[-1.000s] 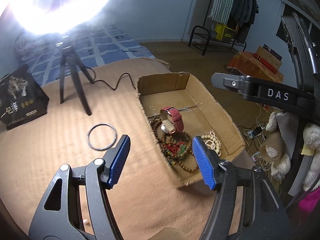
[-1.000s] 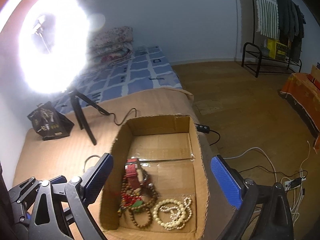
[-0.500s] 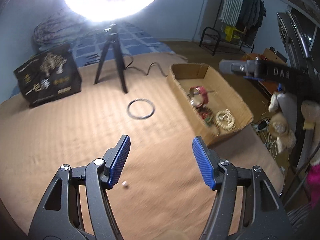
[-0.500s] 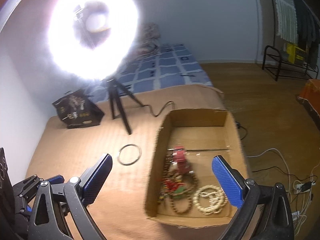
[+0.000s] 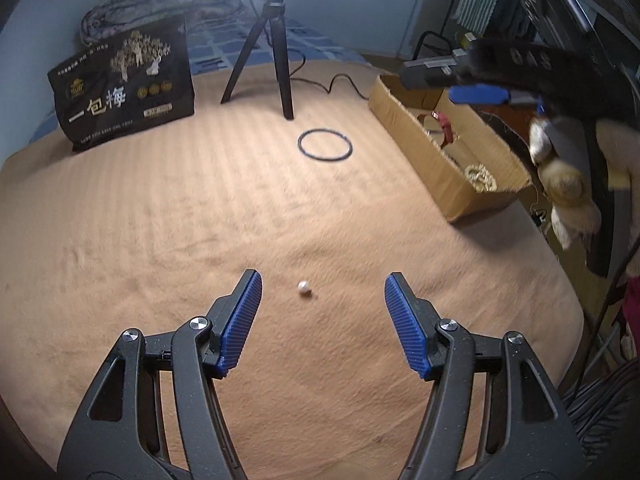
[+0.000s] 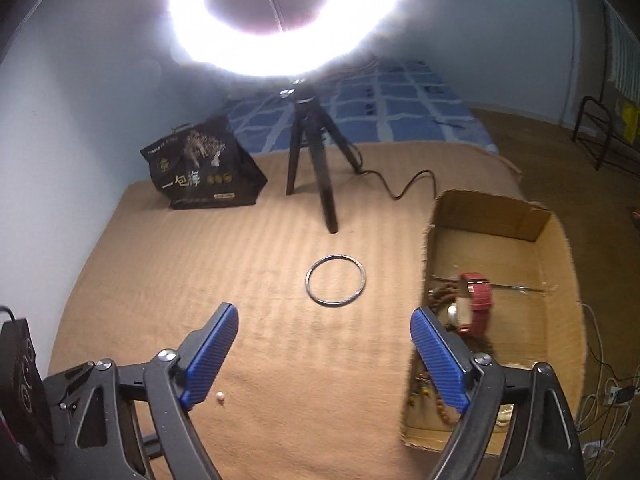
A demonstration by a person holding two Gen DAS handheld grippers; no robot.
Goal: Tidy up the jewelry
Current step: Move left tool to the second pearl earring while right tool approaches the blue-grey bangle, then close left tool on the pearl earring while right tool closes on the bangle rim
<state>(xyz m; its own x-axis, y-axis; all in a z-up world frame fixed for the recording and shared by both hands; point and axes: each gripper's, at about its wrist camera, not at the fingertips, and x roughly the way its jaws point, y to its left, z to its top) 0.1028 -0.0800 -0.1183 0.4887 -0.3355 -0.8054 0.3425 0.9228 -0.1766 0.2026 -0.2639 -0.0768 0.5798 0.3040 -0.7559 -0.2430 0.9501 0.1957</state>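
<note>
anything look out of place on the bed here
Yes. Two pieces lie loose on the tan blanket instead of in the open cardboard box with the other jewelry: a thin dark metal bangle beside the box, and a tiny white bead alone near the left gripper, whose jaws are open.

**Right gripper over the blanket, jaws closing on nothing**

The right gripper (image 6: 325, 352) hangs above a tan ribbed blanket (image 6: 240, 272), its blue pads (image 6: 208, 354) wide apart and closing with nothing between them. Ahead lies a thin metal bangle (image 6: 336, 283), flat on the blanket. A tiny white bead (image 6: 219, 397) sits just beside the left pad. To the right stands a cardboard box (image 6: 560, 320) holding a red-strapped watch (image 6: 476, 306) and brown bead strings (image 6: 440, 294). Behind are a ring light (image 6: 286, 16) on a black tripod (image 6: 316, 168) and a black bag (image 6: 204, 168).
</note>
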